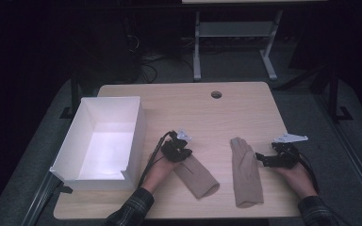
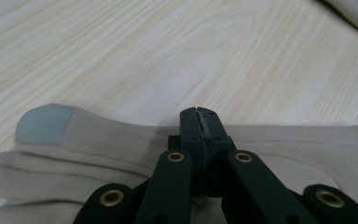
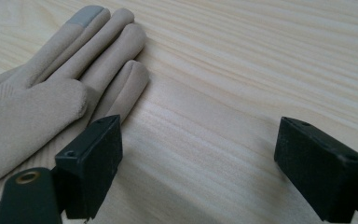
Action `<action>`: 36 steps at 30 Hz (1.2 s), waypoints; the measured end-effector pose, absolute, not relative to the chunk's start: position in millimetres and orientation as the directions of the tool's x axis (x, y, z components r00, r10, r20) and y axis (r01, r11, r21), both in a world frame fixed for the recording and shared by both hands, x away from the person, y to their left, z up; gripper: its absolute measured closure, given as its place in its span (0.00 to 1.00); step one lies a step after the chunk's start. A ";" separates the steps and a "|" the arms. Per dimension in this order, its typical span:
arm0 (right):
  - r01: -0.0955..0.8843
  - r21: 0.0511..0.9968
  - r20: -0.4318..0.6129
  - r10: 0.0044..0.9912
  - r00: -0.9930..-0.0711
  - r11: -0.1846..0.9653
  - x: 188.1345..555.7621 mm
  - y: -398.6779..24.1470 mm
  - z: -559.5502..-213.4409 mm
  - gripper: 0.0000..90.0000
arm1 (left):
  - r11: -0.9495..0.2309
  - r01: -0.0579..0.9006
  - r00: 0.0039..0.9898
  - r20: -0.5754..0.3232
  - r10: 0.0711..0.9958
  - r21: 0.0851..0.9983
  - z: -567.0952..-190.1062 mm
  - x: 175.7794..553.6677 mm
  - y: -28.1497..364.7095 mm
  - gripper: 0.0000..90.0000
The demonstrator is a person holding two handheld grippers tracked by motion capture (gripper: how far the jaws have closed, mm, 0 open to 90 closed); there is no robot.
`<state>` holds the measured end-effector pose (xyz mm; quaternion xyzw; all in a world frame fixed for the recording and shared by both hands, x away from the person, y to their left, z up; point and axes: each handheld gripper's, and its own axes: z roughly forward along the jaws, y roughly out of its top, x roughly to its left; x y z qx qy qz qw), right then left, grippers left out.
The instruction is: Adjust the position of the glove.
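Where grey-tipped, beige gloves (image 1: 246,172), flat, soft

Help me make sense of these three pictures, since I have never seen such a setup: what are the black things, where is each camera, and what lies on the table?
A person sits at a wooden table and holds a black two-jaw tool in each hand. One picture looks down from above; the other two come from cameras riding on each tool, looking along its jaws. The left tool has its jaws closed, over a beige glove with a grey fingertip patch; whether it pinches the fabric I cannot tell. The right tool is open and holds nothing, beside a second beige glove. A white open box stands at the table's left.
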<state>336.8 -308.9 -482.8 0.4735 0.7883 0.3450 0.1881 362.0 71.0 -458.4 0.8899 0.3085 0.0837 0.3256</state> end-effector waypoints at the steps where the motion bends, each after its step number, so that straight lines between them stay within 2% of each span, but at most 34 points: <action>1: 0.616 0.722 0.030 0.876 -0.481 0.314 336.8 -308.9 -482.9 0.16 | -0.606 0.486 0.803 -0.049 0.593 0.629 -458.4 362.6 67.4 1.00; 13: 0.614 0.721 0.029 0.873 -0.488 0.320 336.4 -308.6 -482.8 0.16 | -0.633 0.435 0.853 -0.067 0.518 0.640 -460.3 362.6 29.0 1.00; 19: 0.615 0.722 0.030 0.873 -0.486 0.317 336.4 -308.5 -482.8 0.16 | -0.638 0.411 0.870 -0.072 0.487 0.651 -459.2 358.5 18.9 0.94; 22: 0.615 0.722 0.030 0.873 -0.486 0.318 336.4 -308.5 -482.8 0.16 | -0.615 0.425 0.866 -0.099 0.491 0.664 -455.1 357.8 22.7 0.90; 27: 0.614 0.721 0.028 0.872 -0.488 0.320 336.4 -308.6 -482.8 0.16 | -0.592 0.415 0.862 -0.090 0.499 0.691 -439.7 352.1 37.8 0.84; 30: 0.614 0.721 0.029 0.872 -0.488 0.320 336.4 -308.6 -482.8 0.16 | -0.564 0.424 0.855 -0.107 0.508 0.709 -431.7 346.7 49.9 0.84; 36: 0.614 0.721 0.029 0.872 -0.488 0.320 336.4 -308.6 -482.8 0.16 | -0.553 0.439 0.849 -0.126 0.513 0.708 -428.7 332.6 70.3 0.91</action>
